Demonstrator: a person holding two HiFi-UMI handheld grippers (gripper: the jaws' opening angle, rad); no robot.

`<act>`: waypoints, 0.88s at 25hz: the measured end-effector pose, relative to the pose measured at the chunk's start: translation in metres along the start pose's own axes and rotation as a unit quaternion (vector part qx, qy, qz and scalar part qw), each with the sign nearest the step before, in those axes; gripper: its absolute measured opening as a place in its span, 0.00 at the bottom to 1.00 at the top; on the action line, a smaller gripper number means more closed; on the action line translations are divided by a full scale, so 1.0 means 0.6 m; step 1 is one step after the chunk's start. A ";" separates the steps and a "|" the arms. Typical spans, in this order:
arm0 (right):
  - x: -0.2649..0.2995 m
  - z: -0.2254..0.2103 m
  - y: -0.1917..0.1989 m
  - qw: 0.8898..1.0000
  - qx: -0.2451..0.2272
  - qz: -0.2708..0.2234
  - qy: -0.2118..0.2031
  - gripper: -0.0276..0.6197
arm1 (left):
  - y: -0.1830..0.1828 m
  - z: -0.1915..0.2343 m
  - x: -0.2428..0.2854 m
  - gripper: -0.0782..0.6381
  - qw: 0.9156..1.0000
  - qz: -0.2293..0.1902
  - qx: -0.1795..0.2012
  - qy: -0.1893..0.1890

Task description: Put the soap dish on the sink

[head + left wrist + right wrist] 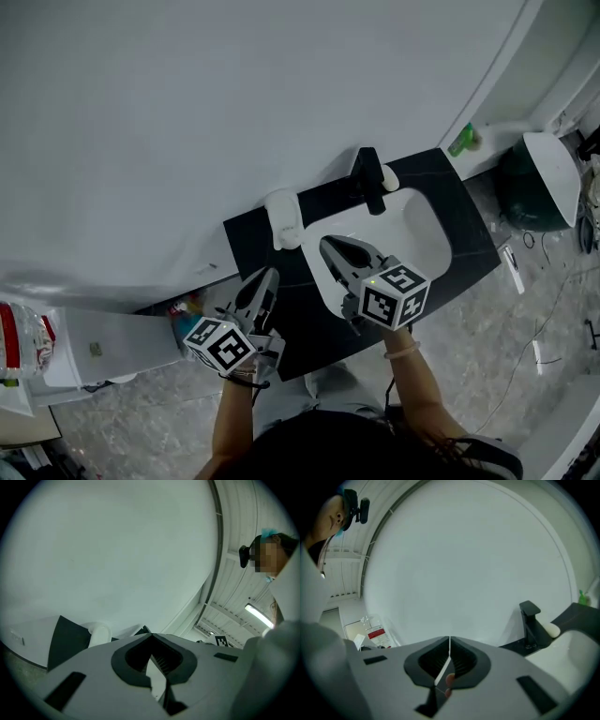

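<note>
The white soap dish point(283, 217) stands on the black counter point(469, 234) against the wall, left of the white sink basin point(427, 230); it also shows in the left gripper view point(99, 633). My left gripper point(271, 274) hovers just short of the dish, its jaws together on nothing point(150, 633). My right gripper point(324, 243) hangs over the basin's left side, shut and empty point(449, 638). The black faucet point(368, 178) rises behind the basin, with a pale soap bar point(389, 178) beside it.
A plain white wall runs along the counter's back. A green bottle point(462, 141) sits on a ledge at the far right, near a dark bin with a white lid point(548, 178). A white box point(103, 347) and a plastic bag point(23, 342) sit at the left.
</note>
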State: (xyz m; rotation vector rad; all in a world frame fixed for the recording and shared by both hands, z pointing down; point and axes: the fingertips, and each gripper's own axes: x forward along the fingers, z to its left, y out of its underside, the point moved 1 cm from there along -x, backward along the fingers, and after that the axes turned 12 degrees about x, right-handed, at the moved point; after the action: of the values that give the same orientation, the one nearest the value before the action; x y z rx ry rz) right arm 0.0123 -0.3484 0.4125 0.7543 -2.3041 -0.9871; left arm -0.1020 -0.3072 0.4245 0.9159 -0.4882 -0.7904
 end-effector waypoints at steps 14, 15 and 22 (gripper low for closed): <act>-0.174 0.133 0.011 0.998 -0.048 -0.020 -0.021 0.07 | -0.001 -0.189 -0.118 0.11 0.998 -0.043 0.019 0.042; -0.180 0.138 0.013 0.998 -0.049 -0.021 -0.023 0.07 | -0.002 -0.195 -0.120 0.11 0.998 -0.042 0.030 0.042; -0.201 0.156 0.021 0.998 -0.056 -0.023 -0.036 0.07 | -0.004 -0.213 -0.126 0.11 0.998 -0.041 0.045 0.032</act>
State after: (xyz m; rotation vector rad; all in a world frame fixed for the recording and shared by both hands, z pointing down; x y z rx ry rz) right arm 0.0341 -0.2168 0.3373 0.7396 -2.2791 -1.1704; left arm -0.0642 -0.1839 0.3509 1.0475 -0.4355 -0.8151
